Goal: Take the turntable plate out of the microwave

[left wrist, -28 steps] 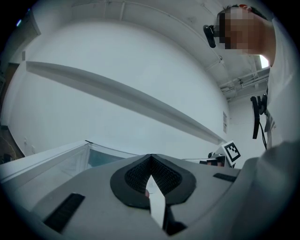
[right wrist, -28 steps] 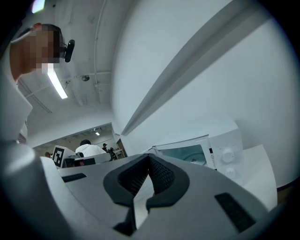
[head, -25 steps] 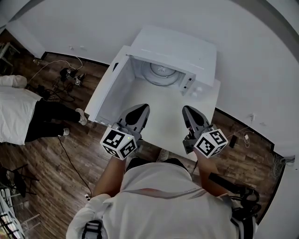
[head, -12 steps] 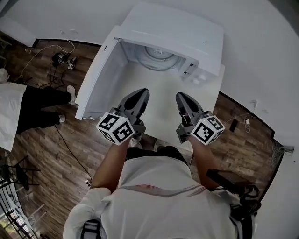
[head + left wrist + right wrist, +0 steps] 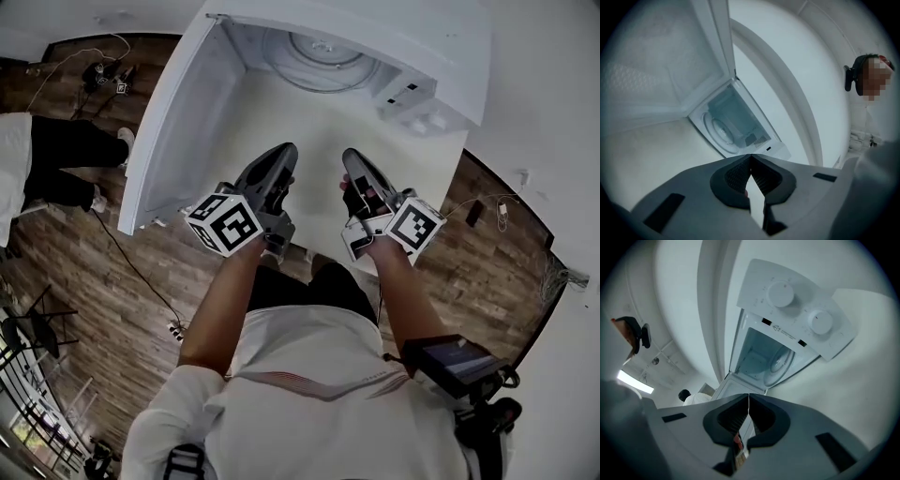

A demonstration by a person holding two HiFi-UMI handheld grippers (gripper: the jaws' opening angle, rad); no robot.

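Step in hand: approach, I'd say. Nothing is gripped yet.

- Left claw (image 5: pixel 283 155) is clenched with its jaws tip to tip and nothing between them. Right claw (image 5: pixel 349 156) is the same, clenched and empty.
- Both hang side by side over the bare desk (image 5: pixel 309 112), noses toward the microwave (image 5: pixel 394 28).
- The turntable plate (image 5: pixel 314 54) is on the cavity floor, straight ahead of both claws and well beyond the tips. It has not been touched.
- The door (image 5: pixel 178 112) is swung open, ahead and to the left of the left claw. The control panel with knobs (image 5: pixel 780 294) is ahead and to the right of the right claw.

Next move, my read: open the jaws before going in, because shut claws can't take a rim. Enter low through the opening and bite the near edge of the plate. Lift it clear of its seat, then draw it back level. It looks like glass, so likely slick and heavy. Using one claw on each side seems safer.

Count: 1 microwave, 1 door, 1 plate, 2 knobs, 2 claws, 1 desk.
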